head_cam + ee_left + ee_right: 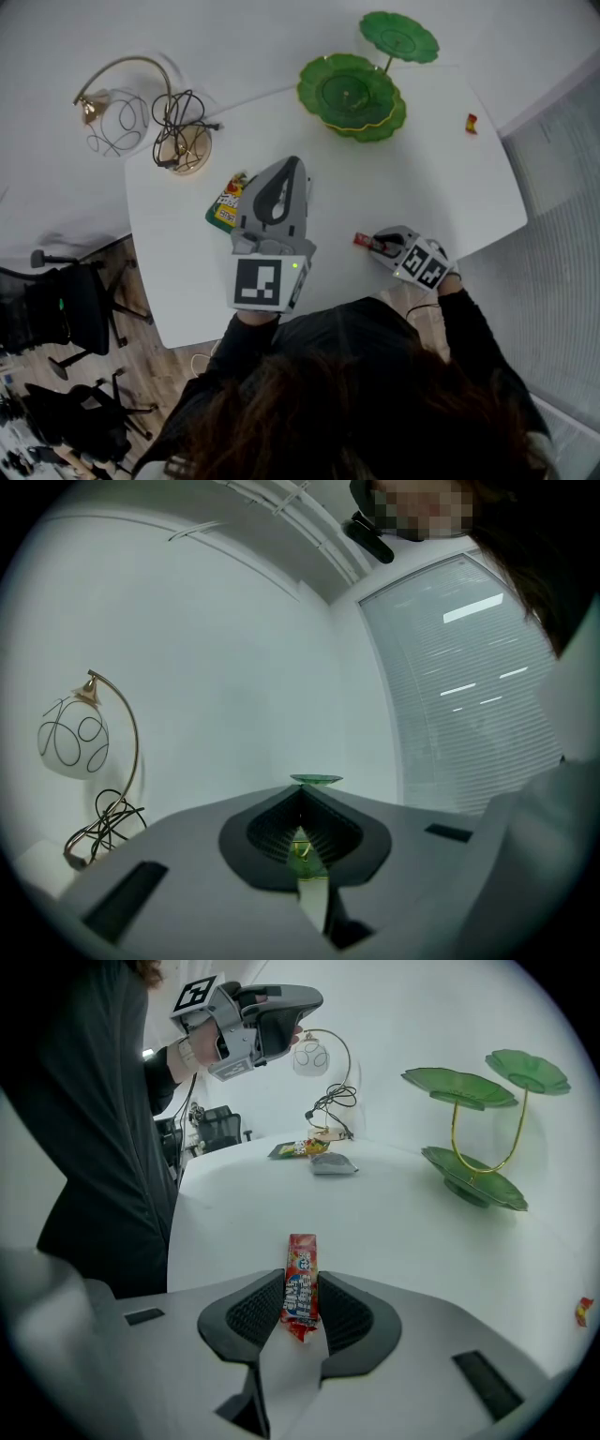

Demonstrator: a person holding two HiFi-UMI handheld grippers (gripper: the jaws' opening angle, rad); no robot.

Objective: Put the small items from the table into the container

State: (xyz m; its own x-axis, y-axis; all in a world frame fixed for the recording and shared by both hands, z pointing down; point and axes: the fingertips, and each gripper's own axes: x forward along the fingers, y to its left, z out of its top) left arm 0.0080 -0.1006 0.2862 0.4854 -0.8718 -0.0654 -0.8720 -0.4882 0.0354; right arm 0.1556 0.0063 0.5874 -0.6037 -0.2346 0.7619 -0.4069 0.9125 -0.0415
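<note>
A red candy stick [302, 1252] lies on the white table [441, 187] near its front edge, with my right gripper [300, 1283] shut on its near end; both pads touch its sides. In the head view the candy stick [363, 241] pokes out to the left of the right gripper [382, 247]. The container, a green tiered leaf-shaped stand [352, 94], stands at the table's far side. My left gripper [289, 169] is held level above the table, shut, with nothing in it. In the left gripper view the left gripper [302, 794] points toward the stand's top leaf [316, 780].
A green snack packet [226, 202] lies under the raised left gripper, with a silver packet [334, 1163] beside it. A small red sweet [472, 123] sits near the table's far right edge. A lamp [105, 98] and coiled cable [180, 131] occupy the far left corner. Office chairs stand on the floor at left.
</note>
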